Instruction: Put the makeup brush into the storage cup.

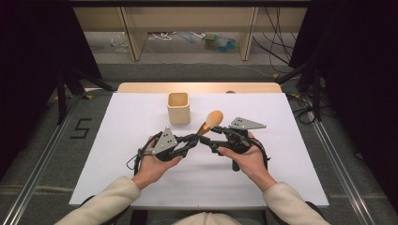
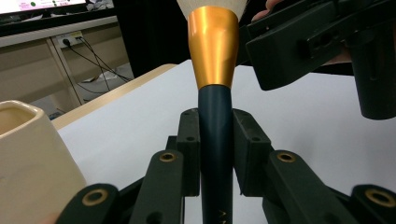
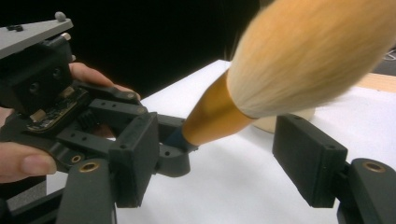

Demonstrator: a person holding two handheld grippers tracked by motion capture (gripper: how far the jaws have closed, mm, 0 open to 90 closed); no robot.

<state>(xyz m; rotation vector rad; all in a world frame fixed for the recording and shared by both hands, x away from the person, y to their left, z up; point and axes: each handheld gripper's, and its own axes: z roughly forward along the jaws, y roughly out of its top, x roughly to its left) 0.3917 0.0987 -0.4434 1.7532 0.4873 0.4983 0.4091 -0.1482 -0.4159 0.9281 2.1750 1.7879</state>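
A make-up brush (image 1: 210,123) with a dark handle (image 2: 215,140), a gold ferrule (image 3: 212,116) and a tan bristle head (image 3: 317,51) is held up over the white table (image 1: 117,154). My left gripper (image 1: 191,139) is shut on the handle, both pads tight against it in the left gripper view (image 2: 215,128). From the right, my right gripper (image 1: 211,139) faces it. Its jaws stand open on either side of the ferrule (image 3: 222,158), with a gap to each pad. A cream square cup (image 1: 179,108) stands upright behind the brush.
The cup (image 2: 28,154) is close on the left in the left gripper view. A wooden strip (image 1: 197,87) edges the table's far side. Beyond it are a shelf frame (image 1: 136,37) and cables on the floor. Dark curtains flank both sides.
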